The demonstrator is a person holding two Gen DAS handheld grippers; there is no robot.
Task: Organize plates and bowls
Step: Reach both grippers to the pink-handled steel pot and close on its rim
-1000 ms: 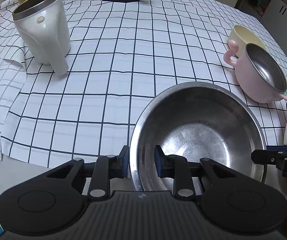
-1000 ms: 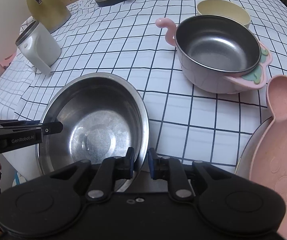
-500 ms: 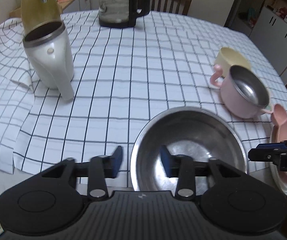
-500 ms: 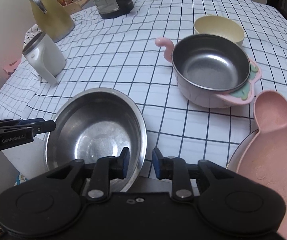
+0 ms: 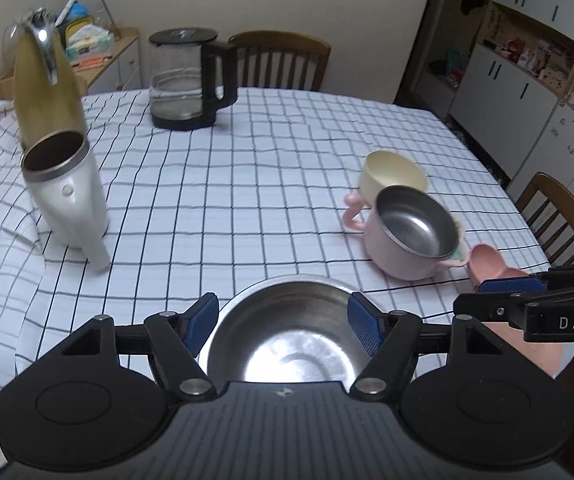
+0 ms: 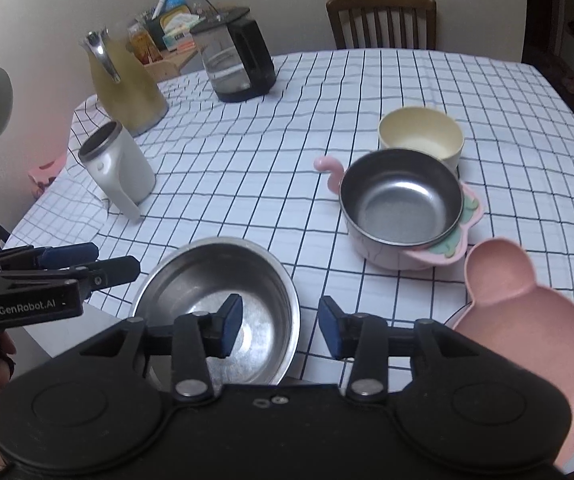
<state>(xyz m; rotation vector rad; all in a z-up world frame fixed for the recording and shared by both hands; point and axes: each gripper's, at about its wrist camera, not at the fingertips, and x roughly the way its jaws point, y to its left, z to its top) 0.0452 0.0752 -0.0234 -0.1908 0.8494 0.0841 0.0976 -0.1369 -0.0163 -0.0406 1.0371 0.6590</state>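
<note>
A large steel bowl (image 5: pixel 287 340) (image 6: pixel 223 304) rests at the near table edge. My left gripper (image 5: pixel 283 330) is open and raised above it, holding nothing. My right gripper (image 6: pixel 281 326) is open above the bowl's right rim, holding nothing. A pink steel-lined pot (image 5: pixel 411 232) (image 6: pixel 403 208) stands to the right, with a cream bowl (image 5: pixel 393 170) (image 6: pixel 421 132) behind it. A pink bear-shaped plate (image 6: pixel 527 312) (image 5: pixel 487 260) lies on a white plate at the near right.
A white steel-rimmed jug (image 5: pixel 65 196) (image 6: pixel 117 166) stands at the left, an olive carafe (image 5: pixel 45 88) (image 6: pixel 127 84) behind it, and a glass coffee pot (image 5: pixel 185 80) (image 6: pixel 237 58) at the back. Chairs (image 6: pixel 381 20) stand around the checked tablecloth (image 5: pixel 247 184).
Both grippers let go of the steel bowl's rim, opened wide, and pulled back and upward. The bowl stays on the table.
</note>
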